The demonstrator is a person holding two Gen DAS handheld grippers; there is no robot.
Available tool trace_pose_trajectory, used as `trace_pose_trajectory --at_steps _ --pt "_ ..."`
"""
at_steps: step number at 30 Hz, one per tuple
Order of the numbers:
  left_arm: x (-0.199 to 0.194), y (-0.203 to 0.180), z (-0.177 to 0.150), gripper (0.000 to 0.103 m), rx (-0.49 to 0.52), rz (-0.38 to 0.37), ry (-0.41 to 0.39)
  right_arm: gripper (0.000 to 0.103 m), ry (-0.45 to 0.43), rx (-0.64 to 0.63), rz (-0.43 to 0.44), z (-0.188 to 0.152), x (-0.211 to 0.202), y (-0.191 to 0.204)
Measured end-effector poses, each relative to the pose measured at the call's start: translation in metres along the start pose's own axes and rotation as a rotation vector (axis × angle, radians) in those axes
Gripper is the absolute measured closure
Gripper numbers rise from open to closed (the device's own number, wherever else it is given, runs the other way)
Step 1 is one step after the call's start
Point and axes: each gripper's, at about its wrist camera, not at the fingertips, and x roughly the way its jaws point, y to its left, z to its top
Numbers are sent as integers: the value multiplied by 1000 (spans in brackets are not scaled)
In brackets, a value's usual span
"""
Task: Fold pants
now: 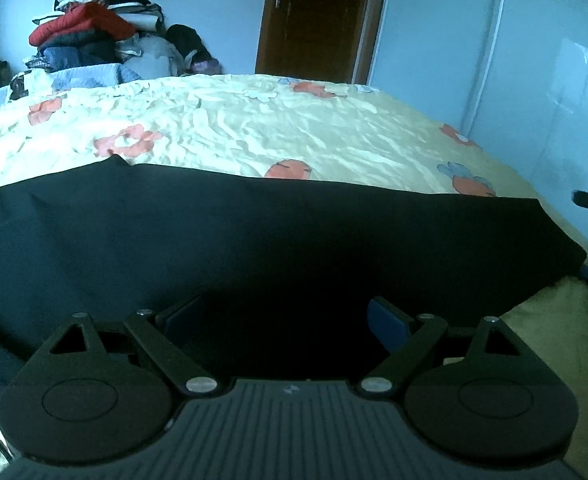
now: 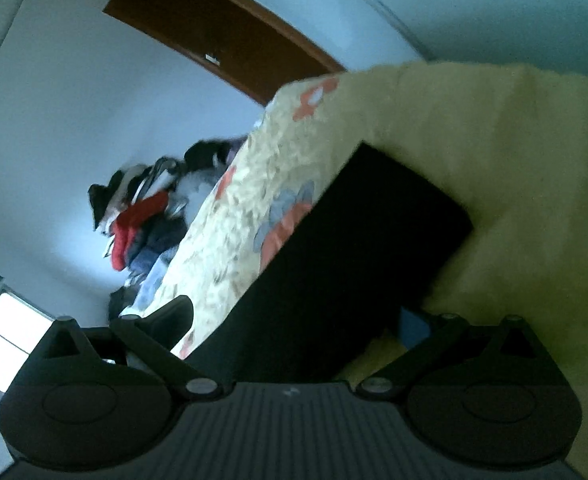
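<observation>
Left wrist view: black pants (image 1: 254, 240) lie flat as a long band across the floral bedspread (image 1: 294, 132), seemingly folded lengthwise only. Left gripper (image 1: 286, 316) and right gripper (image 2: 294, 320) both gape wide, holding nothing; crosswise folds remain.

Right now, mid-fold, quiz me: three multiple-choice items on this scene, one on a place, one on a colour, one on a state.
1. Where do the pants lie?
A. on the bed
B. on the floor
C. on the clothes pile

2. What colour is the top garment's bulk in the clothes pile?
A. green
B. red
C. yellow

3. How does the left gripper stand?
A. shut on the pants
B. shut on nothing
C. open

Answers: 1 A, the pants spread flat across the bed. 2 B, a red garment sits high in the pile. 3 C, its fingers stand wide apart over the dark cloth.
</observation>
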Motion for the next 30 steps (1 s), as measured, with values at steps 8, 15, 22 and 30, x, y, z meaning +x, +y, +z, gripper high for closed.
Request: trace_pose_trajectory --at_steps 8,15,22,30 --pt "-3 0 2 12 1 6 -11 35 -145 -25 -68 3 23 6" --pt "-1 8 9 12 -73 -37 -11 93 -83 -10 -52 8 37 -9" --pt "32 10 56 11 -377 -469 96 93 -80 -335 -52 -1 30 38" --pt "69 -22 73 2 -590 -736 160 93 11 -775 20 -51 30 109"
